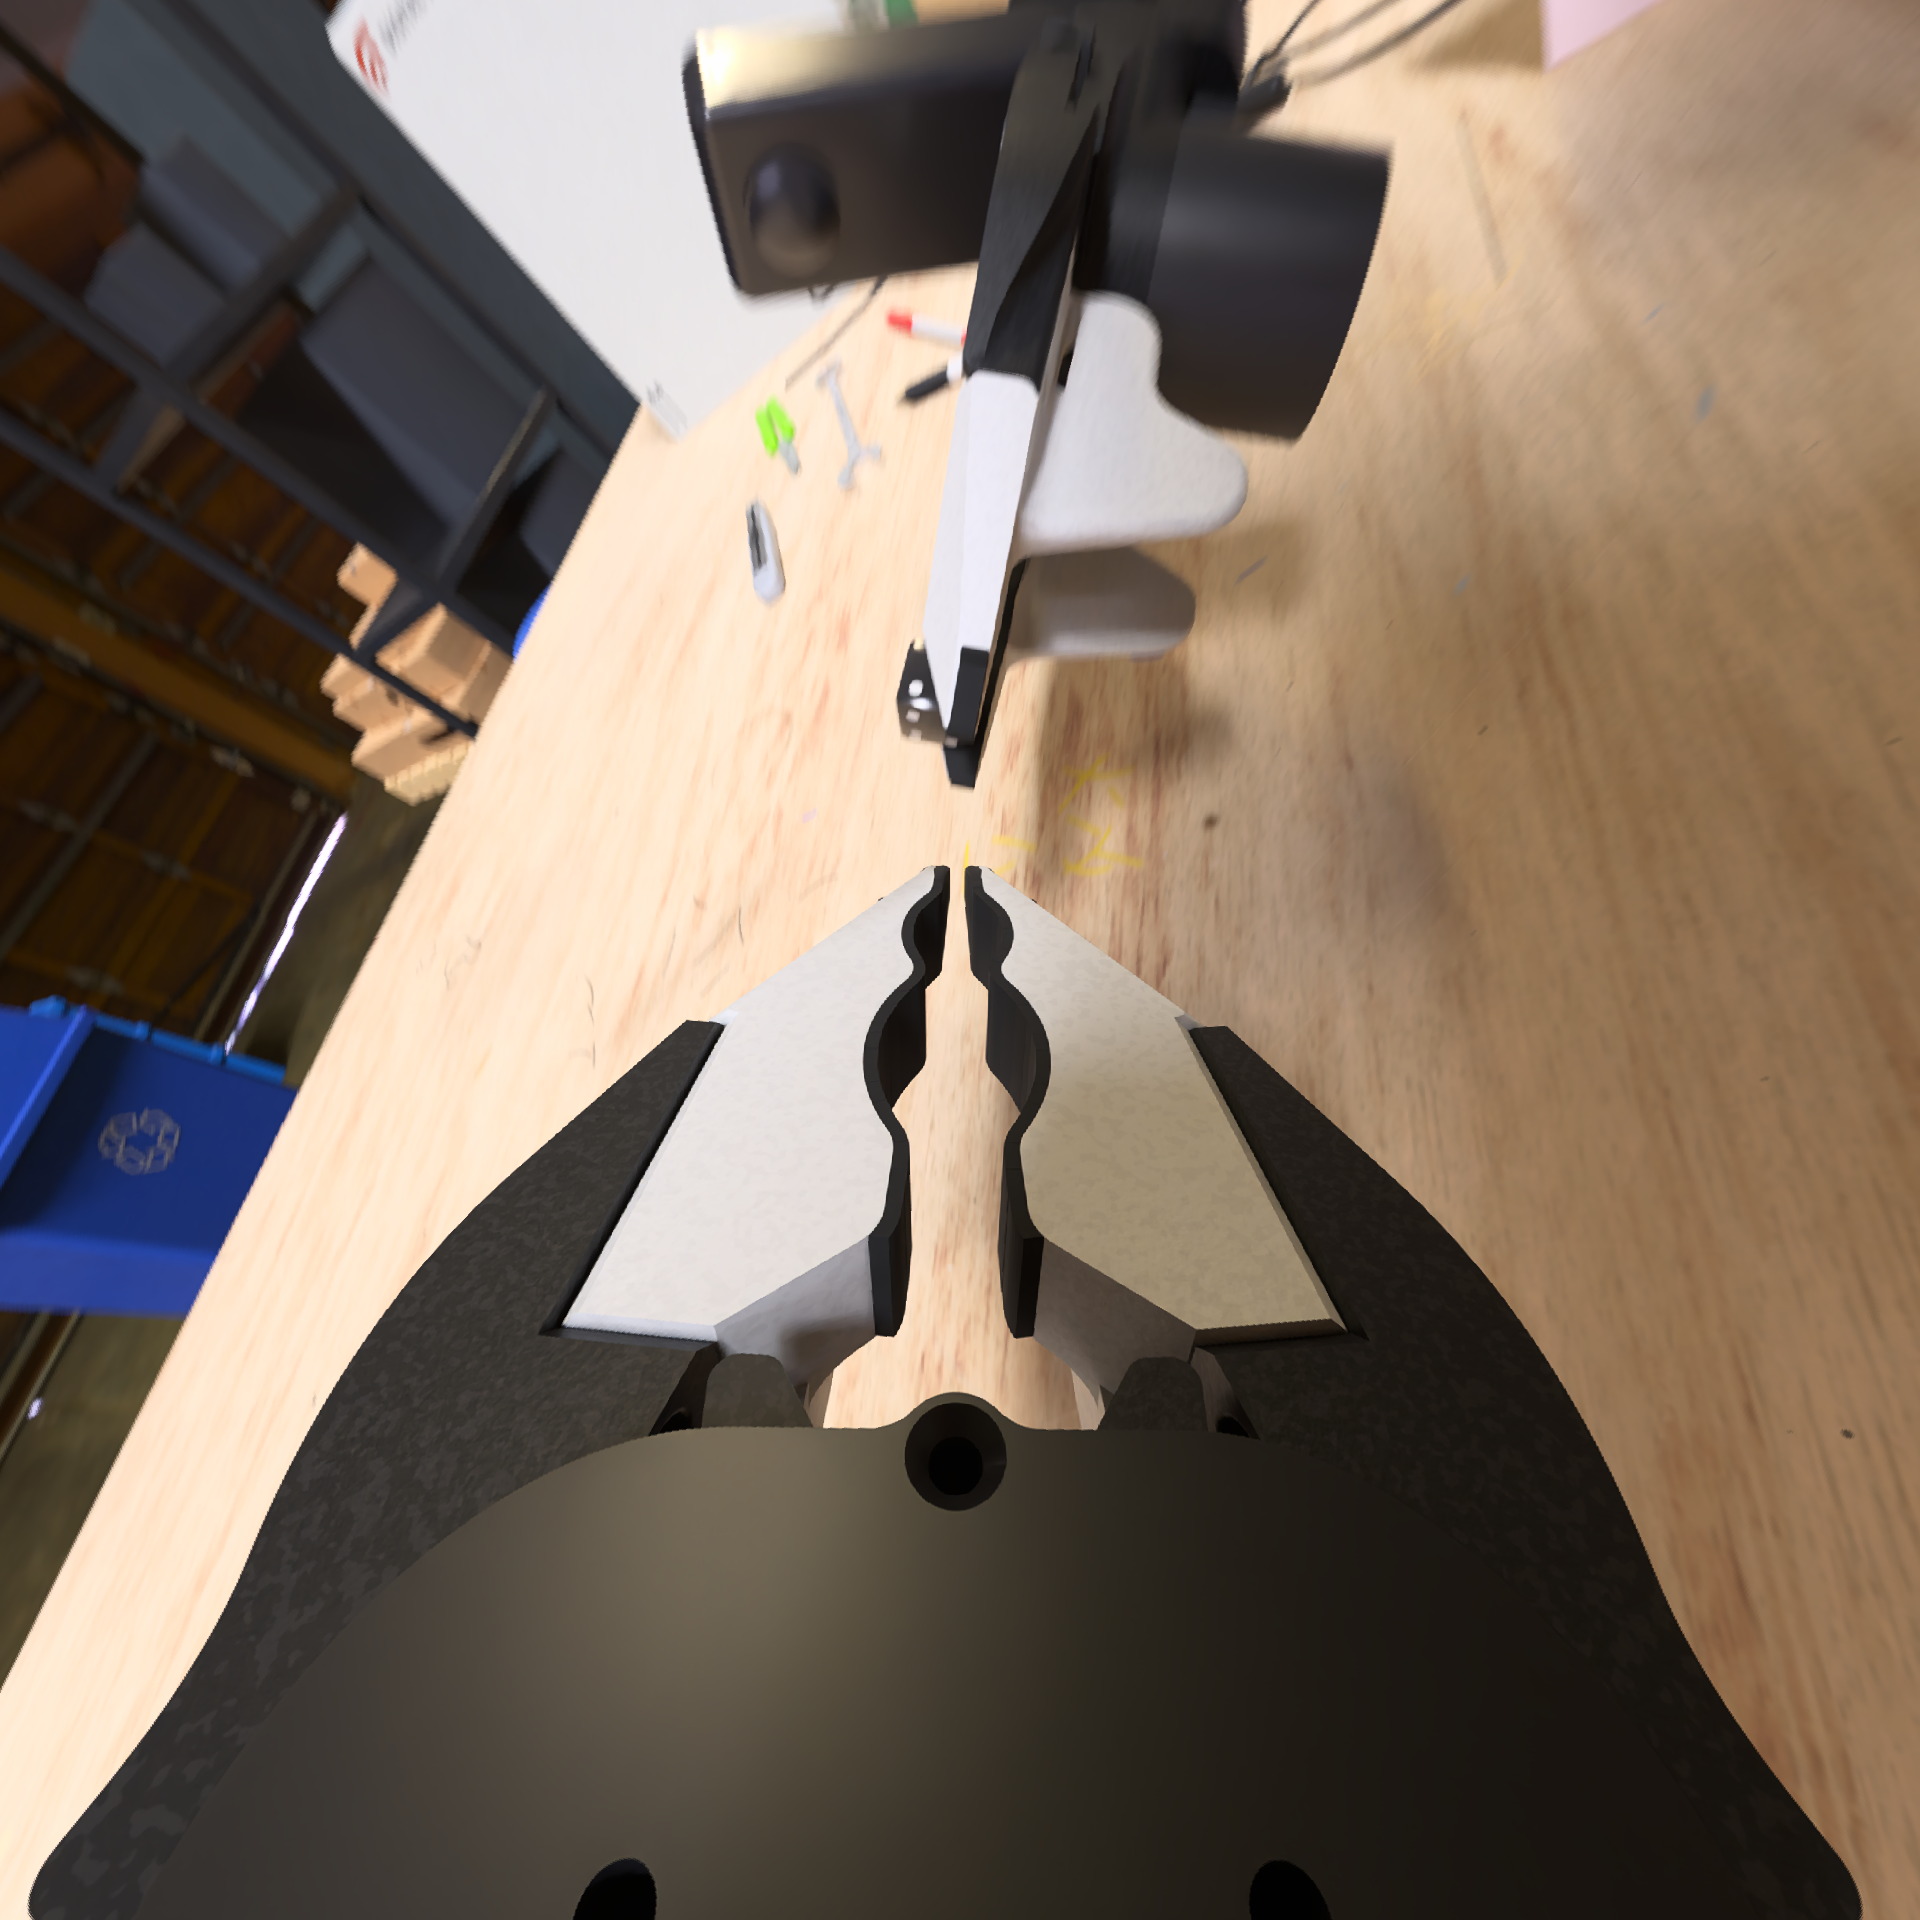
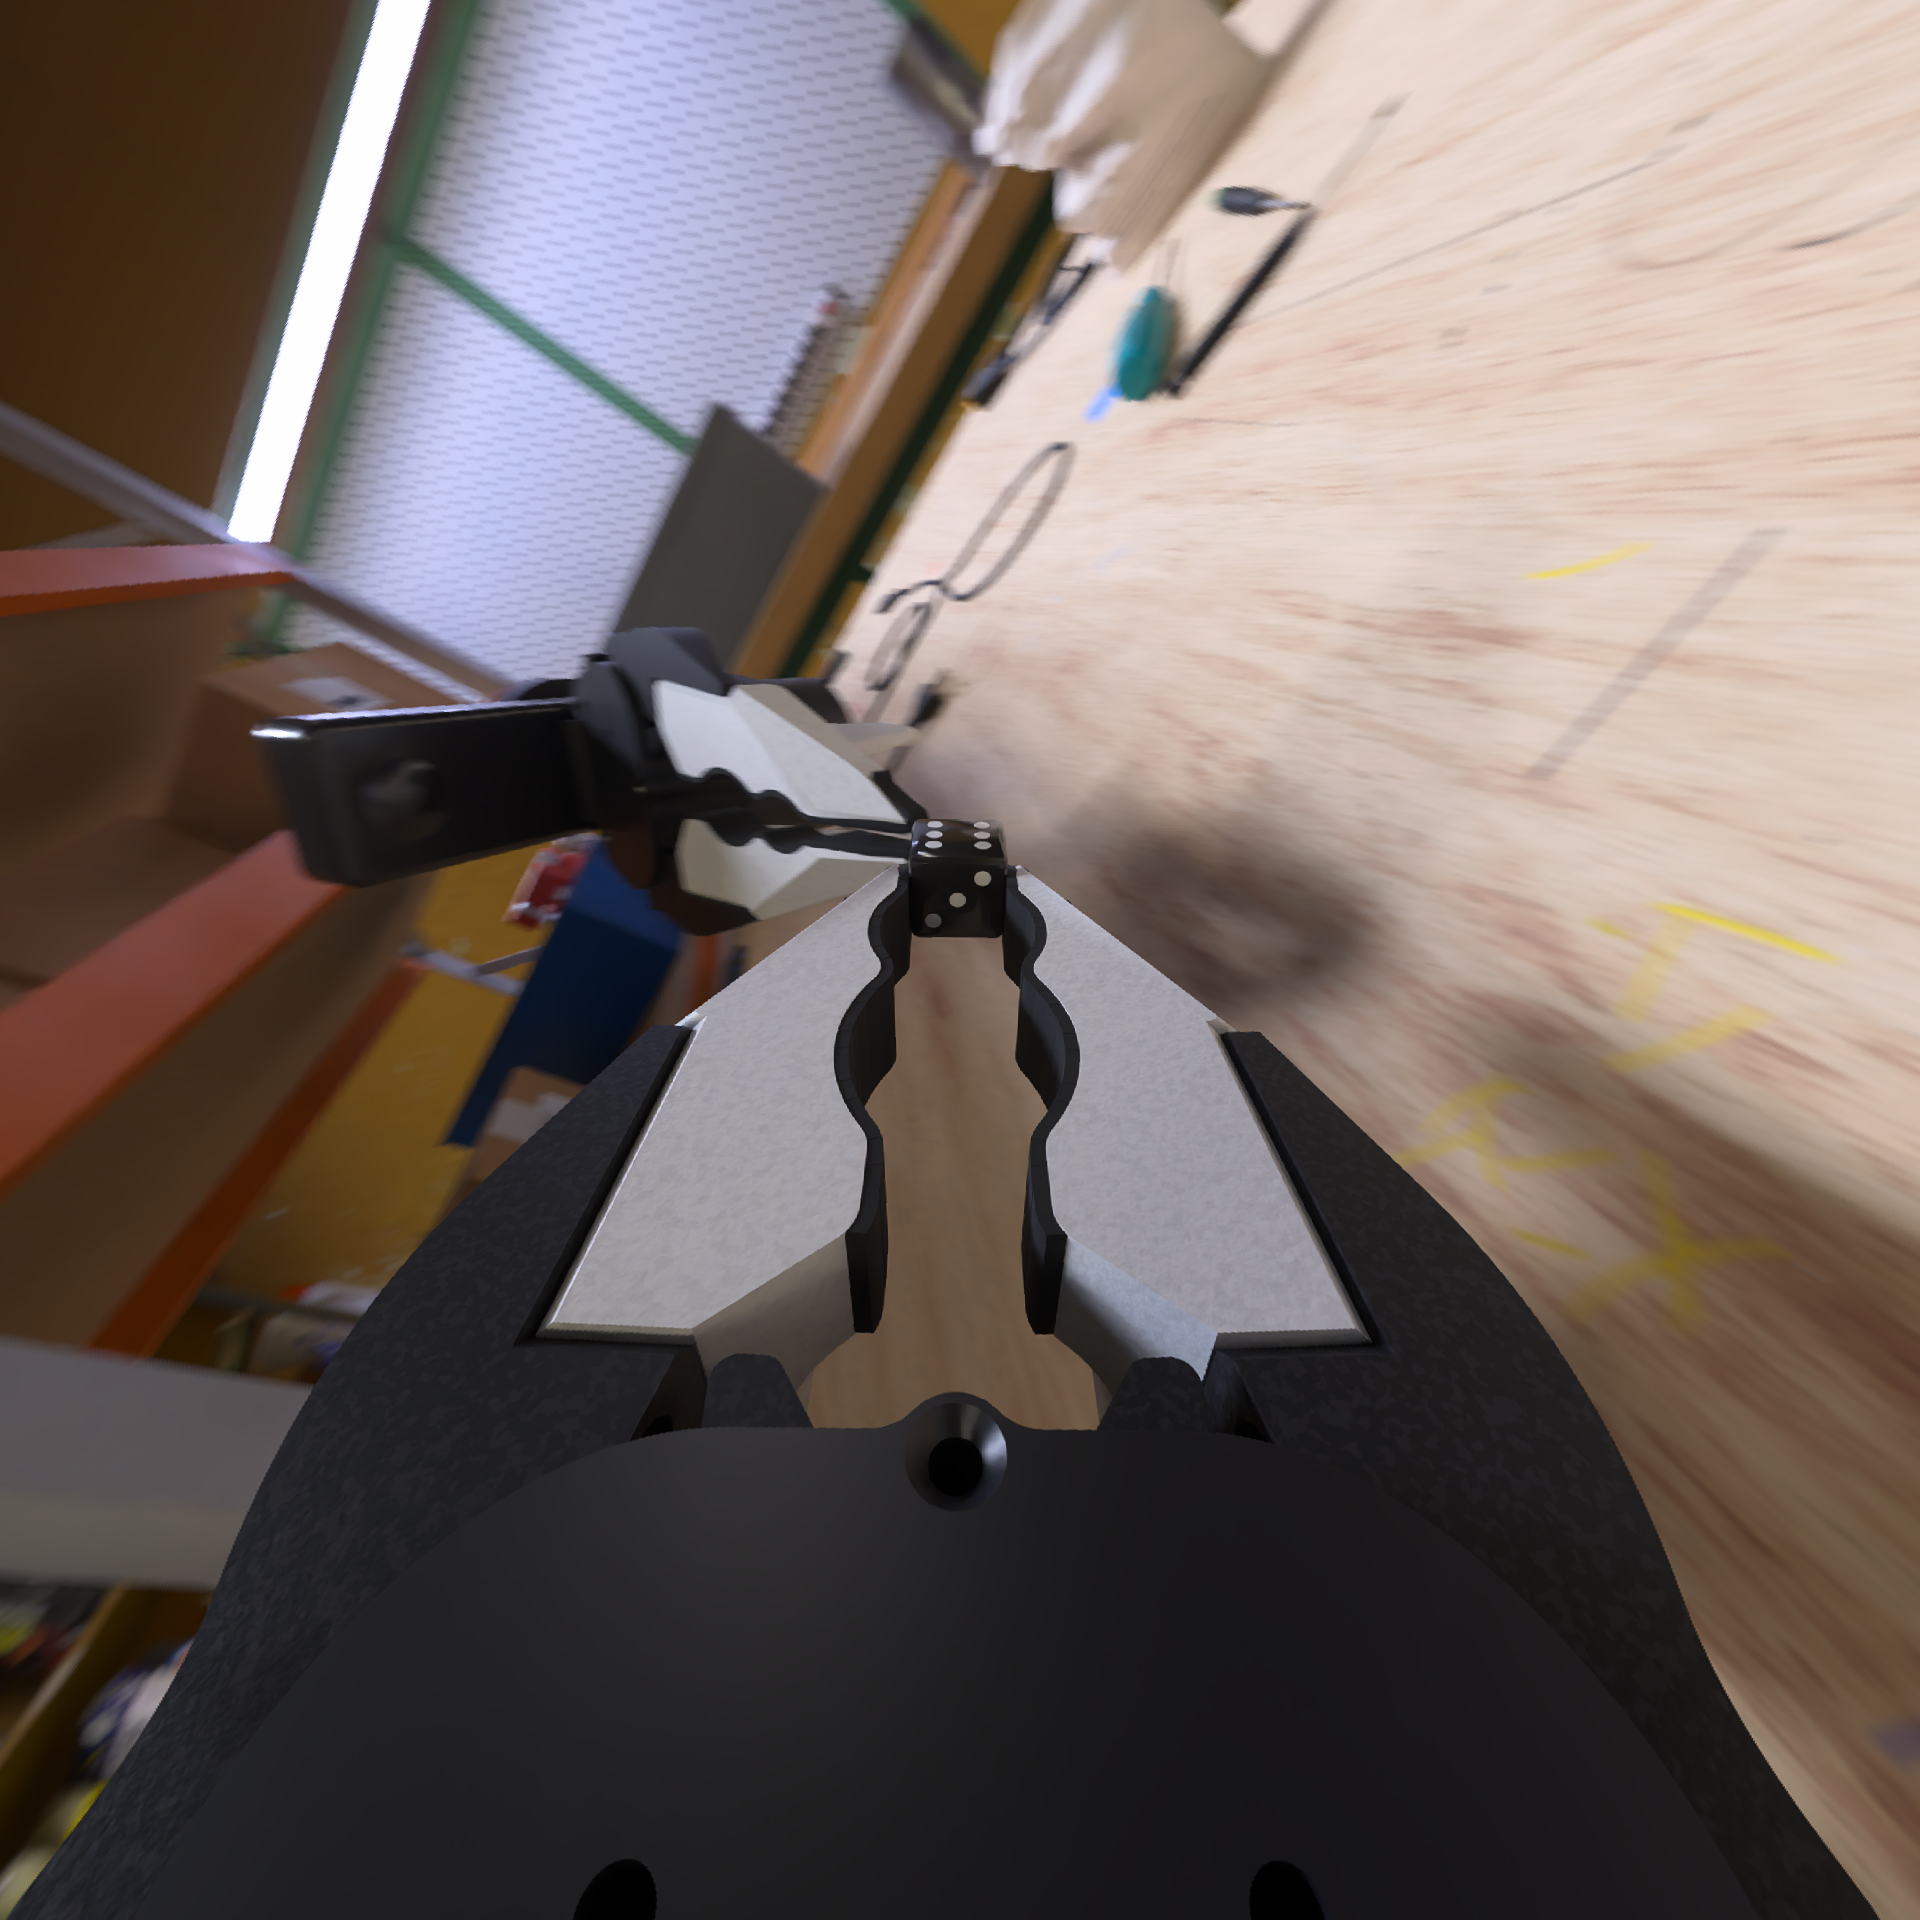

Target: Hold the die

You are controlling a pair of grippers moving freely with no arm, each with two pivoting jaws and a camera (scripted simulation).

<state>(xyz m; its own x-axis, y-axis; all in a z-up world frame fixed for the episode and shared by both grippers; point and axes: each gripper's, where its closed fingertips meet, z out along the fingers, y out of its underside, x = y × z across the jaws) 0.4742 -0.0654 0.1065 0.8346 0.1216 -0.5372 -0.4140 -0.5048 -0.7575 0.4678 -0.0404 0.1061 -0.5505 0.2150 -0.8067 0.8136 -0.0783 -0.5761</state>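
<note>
Die: the black die (image 2: pixel 957 879) is pinched at the very tips of the right gripper (image 2: pixel 957 902), clear above the wooden table (image 2: pixel 1455 520), so the hold appears achieved.
Left gripper: the left gripper (image 1: pixel 957 881) is narrowed almost to touching, nothing between its fingers, kept just beside the die, seemingly in reserve.

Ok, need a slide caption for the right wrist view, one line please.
Right claw pinches a small black white-pipped die at its fingertips above the pale wooden tabletop, left claw shut alongside.
</note>
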